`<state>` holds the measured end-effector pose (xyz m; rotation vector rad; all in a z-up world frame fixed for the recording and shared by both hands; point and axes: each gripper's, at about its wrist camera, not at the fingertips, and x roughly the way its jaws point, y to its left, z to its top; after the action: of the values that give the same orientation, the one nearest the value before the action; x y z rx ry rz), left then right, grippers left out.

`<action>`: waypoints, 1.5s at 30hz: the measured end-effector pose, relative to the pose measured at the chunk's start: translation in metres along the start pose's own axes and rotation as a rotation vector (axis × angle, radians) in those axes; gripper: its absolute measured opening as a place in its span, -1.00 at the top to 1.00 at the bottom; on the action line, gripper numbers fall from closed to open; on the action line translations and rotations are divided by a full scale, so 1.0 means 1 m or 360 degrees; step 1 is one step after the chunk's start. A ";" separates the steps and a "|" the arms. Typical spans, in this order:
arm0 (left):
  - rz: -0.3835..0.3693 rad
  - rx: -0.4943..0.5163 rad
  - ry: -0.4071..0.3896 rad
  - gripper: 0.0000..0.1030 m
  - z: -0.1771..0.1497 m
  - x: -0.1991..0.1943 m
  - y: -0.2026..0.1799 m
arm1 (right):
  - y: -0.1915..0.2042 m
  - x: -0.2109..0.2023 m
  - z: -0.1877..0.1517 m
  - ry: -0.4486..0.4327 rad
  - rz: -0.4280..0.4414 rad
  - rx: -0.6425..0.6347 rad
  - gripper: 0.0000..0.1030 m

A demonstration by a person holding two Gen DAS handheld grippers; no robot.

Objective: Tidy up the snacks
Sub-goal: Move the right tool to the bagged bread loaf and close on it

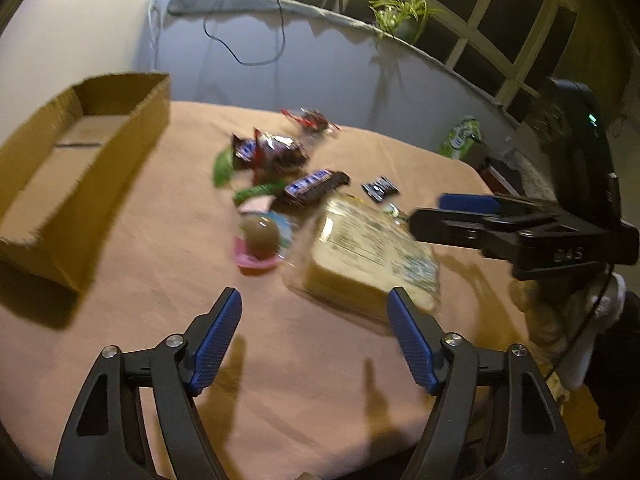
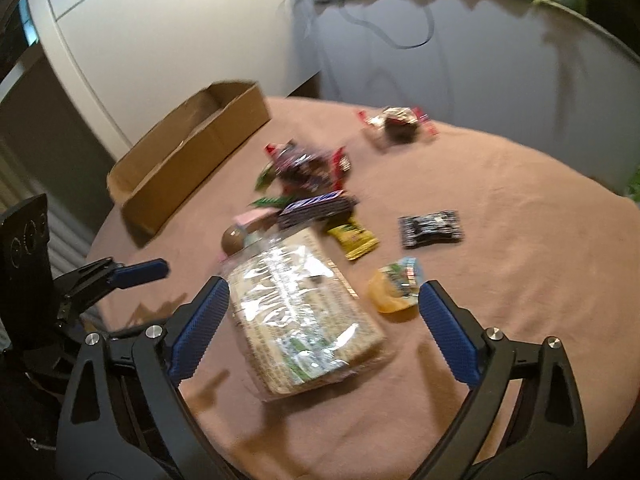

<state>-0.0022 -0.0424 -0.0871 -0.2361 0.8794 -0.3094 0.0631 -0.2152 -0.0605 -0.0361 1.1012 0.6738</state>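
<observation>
An empty cardboard box (image 1: 76,160) (image 2: 188,156) stands at the table's left. Snacks lie in the middle: a large clear-wrapped cracker pack (image 1: 372,256) (image 2: 300,312), a dark chocolate bar (image 1: 316,186) (image 2: 316,208), a pile of wrapped candies (image 1: 268,152) (image 2: 308,168), a chocolate egg on a pink cup (image 1: 260,240), a small black packet (image 1: 380,189) (image 2: 432,229), a yellow packet (image 2: 354,238), an orange jelly cup (image 2: 396,288). My left gripper (image 1: 316,344) is open and empty, near the cracker pack. My right gripper (image 2: 320,332) is open, straddling the pack above it.
The round table has a pink cloth (image 1: 160,280) (image 2: 520,240). A red-wrapped candy (image 1: 312,120) (image 2: 396,124) lies at the far side. A wall, cables and a potted plant (image 1: 404,16) stand behind. The right gripper (image 1: 480,220) shows in the left wrist view.
</observation>
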 end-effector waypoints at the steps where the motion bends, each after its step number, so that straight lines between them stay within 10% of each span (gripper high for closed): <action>1: -0.0017 -0.0005 0.0014 -0.40 -0.001 0.002 -0.001 | 0.001 0.004 0.001 0.0023 0.0014 -0.0014 -0.87; 14: -0.0107 -0.0018 0.0099 -0.28 -0.002 0.020 -0.012 | -0.020 0.039 0.010 0.0232 0.0258 0.0148 -0.63; 45: -0.0245 0.0004 0.0215 -0.28 -0.012 0.036 -0.016 | 0.001 0.044 -0.005 0.0387 0.0301 0.0178 -0.40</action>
<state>0.0078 -0.0713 -0.1149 -0.2837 0.9964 -0.4740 0.0703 -0.1945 -0.0991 0.0853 1.3870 0.7899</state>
